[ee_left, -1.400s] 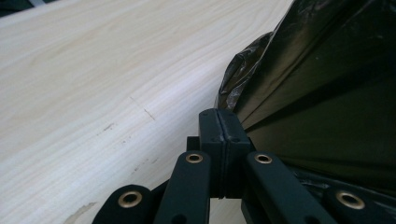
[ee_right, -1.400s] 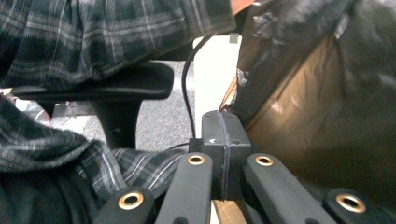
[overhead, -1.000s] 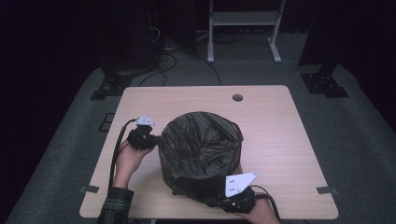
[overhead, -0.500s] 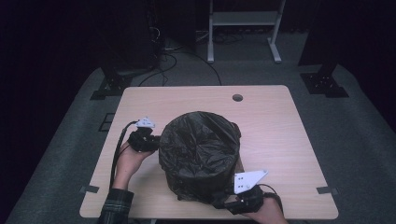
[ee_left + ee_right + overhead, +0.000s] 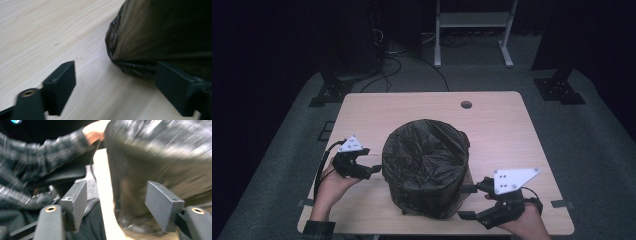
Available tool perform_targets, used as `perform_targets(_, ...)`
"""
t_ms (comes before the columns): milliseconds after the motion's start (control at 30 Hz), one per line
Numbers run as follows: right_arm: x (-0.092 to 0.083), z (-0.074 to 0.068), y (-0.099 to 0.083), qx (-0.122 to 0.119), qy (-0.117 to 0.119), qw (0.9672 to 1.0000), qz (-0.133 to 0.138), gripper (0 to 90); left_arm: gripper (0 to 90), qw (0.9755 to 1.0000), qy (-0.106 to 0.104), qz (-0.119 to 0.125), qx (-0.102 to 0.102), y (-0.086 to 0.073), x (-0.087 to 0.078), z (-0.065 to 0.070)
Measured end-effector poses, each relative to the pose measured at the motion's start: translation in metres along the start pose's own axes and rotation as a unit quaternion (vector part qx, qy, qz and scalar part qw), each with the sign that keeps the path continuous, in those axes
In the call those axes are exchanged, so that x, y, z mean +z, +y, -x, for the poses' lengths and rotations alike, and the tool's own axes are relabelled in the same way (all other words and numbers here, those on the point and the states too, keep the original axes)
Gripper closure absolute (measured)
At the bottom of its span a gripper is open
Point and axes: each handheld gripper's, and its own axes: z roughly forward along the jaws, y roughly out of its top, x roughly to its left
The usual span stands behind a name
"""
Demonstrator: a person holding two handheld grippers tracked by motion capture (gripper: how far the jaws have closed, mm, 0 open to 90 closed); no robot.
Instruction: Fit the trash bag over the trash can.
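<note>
The right gripper (image 5: 468,201) has swung down off the bag's near flank to the table's near edge, jaws spread with nothing between them. The left gripper (image 5: 373,171) waits at the other side — also parted, one jaw against the plastic. The black bin bag (image 5: 426,167), draped over a round container, stands mid-table (image 5: 502,125). It looks fitted; perhaps only tidying the skirt remains.
</note>
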Motion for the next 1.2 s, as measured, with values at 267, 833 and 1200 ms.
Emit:
perform_targets(267, -0.02, 0.015, 0.035, -0.015, -0.041, 0.9989, 0.017, 28.4, 1.2, 0.9993, -0.01, -0.028, 0.022, -0.026, 0.005, 0.02)
perform_targets(833, 0.024, 0.064, 0.095, -0.048, -0.076, 0.9934, -0.071, 13.8, 0.0, 0.9944, -0.043, -0.056, 0.079, -0.059, 0.029, 0.047)
perform_targets(1200, 0.068, 0.077, 0.104, -0.054, -0.068, 0.9772, -0.194, 13.3, 0.0, 0.9935, -0.068, -0.055, 0.073, -0.066, 0.037, 0.049)
